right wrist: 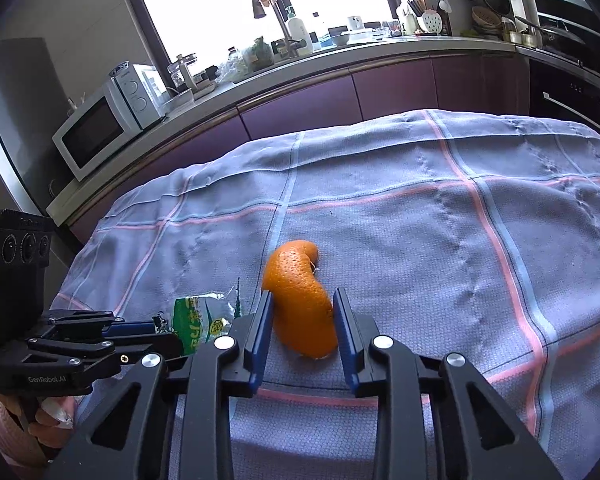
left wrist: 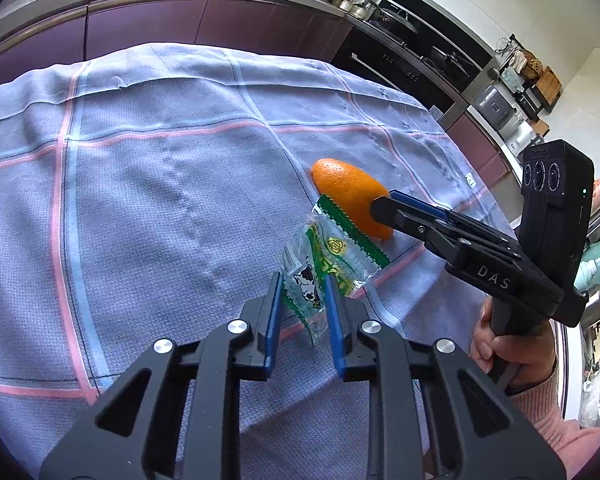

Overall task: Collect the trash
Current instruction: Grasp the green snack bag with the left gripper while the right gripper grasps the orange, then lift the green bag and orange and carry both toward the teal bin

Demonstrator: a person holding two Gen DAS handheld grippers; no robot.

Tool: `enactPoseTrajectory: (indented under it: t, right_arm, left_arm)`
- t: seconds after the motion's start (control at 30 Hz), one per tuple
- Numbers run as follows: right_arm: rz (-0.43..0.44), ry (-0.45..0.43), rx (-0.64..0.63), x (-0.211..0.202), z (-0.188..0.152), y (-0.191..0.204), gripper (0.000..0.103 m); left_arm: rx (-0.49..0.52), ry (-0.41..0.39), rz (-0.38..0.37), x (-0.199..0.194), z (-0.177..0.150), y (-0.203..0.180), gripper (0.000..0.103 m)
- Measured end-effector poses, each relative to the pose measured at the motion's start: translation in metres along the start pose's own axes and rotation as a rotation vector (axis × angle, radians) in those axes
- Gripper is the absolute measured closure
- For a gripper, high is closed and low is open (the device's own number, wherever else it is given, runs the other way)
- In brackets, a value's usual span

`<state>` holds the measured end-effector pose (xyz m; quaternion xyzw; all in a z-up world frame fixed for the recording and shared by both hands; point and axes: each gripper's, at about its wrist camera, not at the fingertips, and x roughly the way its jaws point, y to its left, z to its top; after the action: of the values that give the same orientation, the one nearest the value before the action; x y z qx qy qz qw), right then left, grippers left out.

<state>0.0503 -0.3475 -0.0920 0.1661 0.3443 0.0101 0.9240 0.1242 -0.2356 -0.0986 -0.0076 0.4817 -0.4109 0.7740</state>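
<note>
Noted on cloth (right wrist: 420, 208): peel (right wrist: 302, 300) and wrapper (left wrist: 332, 260) touching, wrapper left of peel; left gripper (left wrist: 303, 284) part-open astride wrapper's near end, right gripper (right wrist: 302, 308) part-open astride peel, neither visibly clamped, evidently lined up for simultaneous pickup.

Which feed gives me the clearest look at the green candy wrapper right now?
Left wrist view: the green candy wrapper lies whole between the left gripper fingers, print readable. In the right wrist view only part of it shows, half hidden behind the left gripper's fingers and beside the orange peel.
</note>
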Motion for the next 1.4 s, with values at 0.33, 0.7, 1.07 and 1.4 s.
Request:
enactPoseTrajectory:
  t: [0.33,0.7,1.07,1.4]
  right_arm:
    - [0.065,-0.047,0.009,-0.012,0.005,0.009,0.079]
    - [0.162,-0.075,-0.002,-0.015,0.008,0.038,0.079]
    - [0.27,-0.061,-0.016,-0.006,0.007,0.074,0.079]
    - [0.361,-0.039,-0.041,0.006,0.008,0.11,0.079]
  left_arm:
    - [0.04,-0.079,0.028,-0.036,-0.008,0.004,0.085]
    - [0.05,-0.161,0.091,-0.085,-0.022,0.021,0.085]
    - [0.01,-0.226,0.163,-0.133,-0.04,0.048,0.085]
    - [-0.015,-0.27,0.244,-0.173,-0.063,0.074,0.085]
